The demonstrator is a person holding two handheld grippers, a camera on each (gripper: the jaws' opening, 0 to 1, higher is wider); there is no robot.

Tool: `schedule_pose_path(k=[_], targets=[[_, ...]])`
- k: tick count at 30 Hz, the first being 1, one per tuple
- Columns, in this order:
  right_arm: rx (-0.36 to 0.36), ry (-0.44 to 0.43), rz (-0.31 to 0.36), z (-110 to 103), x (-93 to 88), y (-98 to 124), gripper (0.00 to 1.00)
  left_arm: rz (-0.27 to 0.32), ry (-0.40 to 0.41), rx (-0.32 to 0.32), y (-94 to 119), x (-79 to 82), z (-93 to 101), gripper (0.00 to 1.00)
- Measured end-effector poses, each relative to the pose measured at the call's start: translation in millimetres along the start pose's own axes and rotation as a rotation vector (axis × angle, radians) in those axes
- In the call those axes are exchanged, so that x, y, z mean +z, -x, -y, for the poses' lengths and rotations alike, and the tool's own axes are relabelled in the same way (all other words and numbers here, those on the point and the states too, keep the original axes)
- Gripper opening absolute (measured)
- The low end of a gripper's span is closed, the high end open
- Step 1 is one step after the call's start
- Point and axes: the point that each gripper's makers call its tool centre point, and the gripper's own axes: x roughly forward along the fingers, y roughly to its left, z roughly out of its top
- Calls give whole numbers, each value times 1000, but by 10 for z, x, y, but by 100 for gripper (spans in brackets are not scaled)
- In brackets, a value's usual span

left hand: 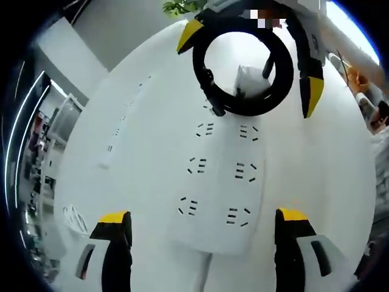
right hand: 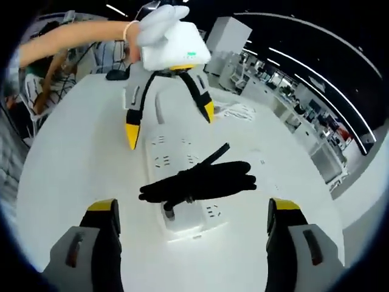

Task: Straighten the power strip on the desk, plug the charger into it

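A white power strip with two rows of sockets lies flat on the white desk, its near end between my left gripper's open jaws. At its far end sit a coiled black cable and a white charger. My right gripper hovers open above them. In the right gripper view, the cable bundle lies across the strip, with the charger at the near end. My right gripper is open around them. The left gripper stands open over the far end.
A second, slim white strip lies on the desk to the left. A small white cable bundle rests near the far desk edge. A gloved hand holds the left gripper. Shelving and rows of desks surround the desk.
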Motion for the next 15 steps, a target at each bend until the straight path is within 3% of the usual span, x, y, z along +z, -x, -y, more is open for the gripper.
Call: schedule_pose_path(k=[7, 12, 15], targets=[[-38, -73, 111, 29, 116, 99, 100, 147, 53, 31, 103, 138, -30, 99], [-76, -103, 161, 50, 163, 178, 100, 292, 127, 11, 238, 295, 52, 99], [-92, -127, 190, 45, 181, 219, 100, 365, 143, 42, 328, 355, -8, 99]])
